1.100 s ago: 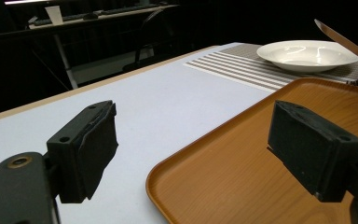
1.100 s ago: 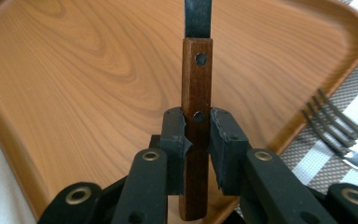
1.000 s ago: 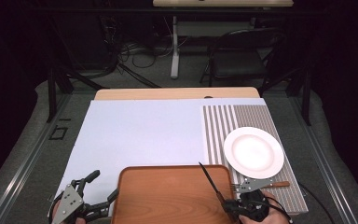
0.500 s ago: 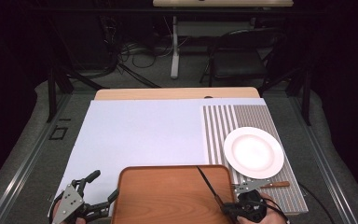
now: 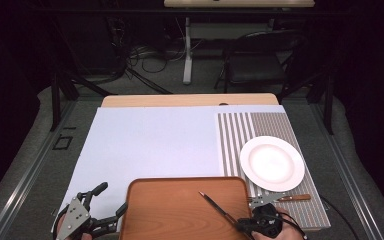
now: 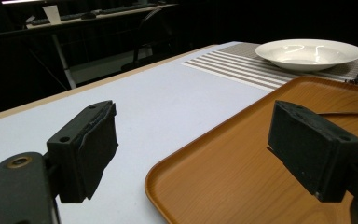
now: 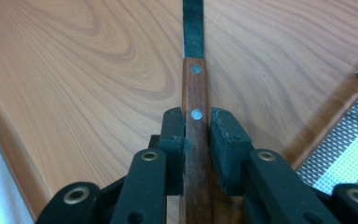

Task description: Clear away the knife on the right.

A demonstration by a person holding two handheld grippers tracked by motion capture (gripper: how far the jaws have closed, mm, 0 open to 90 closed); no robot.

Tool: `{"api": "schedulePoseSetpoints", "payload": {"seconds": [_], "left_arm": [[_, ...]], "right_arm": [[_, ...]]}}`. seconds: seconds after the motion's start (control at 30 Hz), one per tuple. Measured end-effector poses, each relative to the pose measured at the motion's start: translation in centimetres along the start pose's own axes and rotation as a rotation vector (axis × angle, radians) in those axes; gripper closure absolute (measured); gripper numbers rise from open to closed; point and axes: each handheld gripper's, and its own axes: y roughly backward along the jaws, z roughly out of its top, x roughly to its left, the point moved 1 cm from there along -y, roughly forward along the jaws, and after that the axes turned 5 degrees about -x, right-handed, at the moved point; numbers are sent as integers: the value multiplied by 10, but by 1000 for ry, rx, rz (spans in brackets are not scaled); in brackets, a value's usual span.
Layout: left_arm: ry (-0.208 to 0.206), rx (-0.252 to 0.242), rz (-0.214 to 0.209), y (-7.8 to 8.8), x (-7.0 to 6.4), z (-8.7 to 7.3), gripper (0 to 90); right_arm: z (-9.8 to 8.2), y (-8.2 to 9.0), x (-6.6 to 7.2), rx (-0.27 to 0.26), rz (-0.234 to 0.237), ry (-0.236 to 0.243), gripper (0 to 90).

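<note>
A: R gripper (image 7: 196, 140)?
B: Clamped on knife (image 7: 195, 107) handle, blade over wooden tray (image 5: 180, 210).
A: L gripper (image 6: 193, 154)?
B: Jaws wide, nothing in them, at tray's left edge.

White plate (image 5: 272, 163) sits on striped placemat (image 5: 240, 135), right side of table. Fork (image 5: 280, 198) with wooden handle lies on the mat just below the plate. Pale sheet (image 5: 150, 145) covers most of the wooden table (image 5: 180, 100). Behind: dark chair (image 5: 255, 70), cables (image 5: 145, 55) on floor, white desk leg (image 5: 187, 50).
</note>
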Motion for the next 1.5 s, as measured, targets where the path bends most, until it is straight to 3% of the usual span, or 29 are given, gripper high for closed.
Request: {"api": "schedulePoseSetpoints", "payload": {"seconds": [0.3, 0.43, 0.6, 0.67, 0.93, 1.2, 1.5], "left_arm": [[4, -2, 2, 0, 0, 0, 152], [2, -3, 2, 0, 0, 0, 152], [1, -3, 2, 0, 0, 0, 152], [3, -3, 4, 0, 0, 0, 152], [2, -3, 3, 0, 0, 0, 152], [2, -3, 2, 0, 0, 0, 152], [0, -2, 2, 0, 0, 0, 152]], "right_arm": [[5, 5, 2, -43, 20, 11, 723], [12, 2, 4, -59, 27, 50, 735], [22, -10, 4, -66, 41, 92, 813], [26, -15, 5, -66, 46, 119, 900], [28, -32, 14, -38, 65, 188, 900], [26, -40, 11, -34, 58, 175, 900], [25, -35, 3, -42, 35, 144, 900]]}}
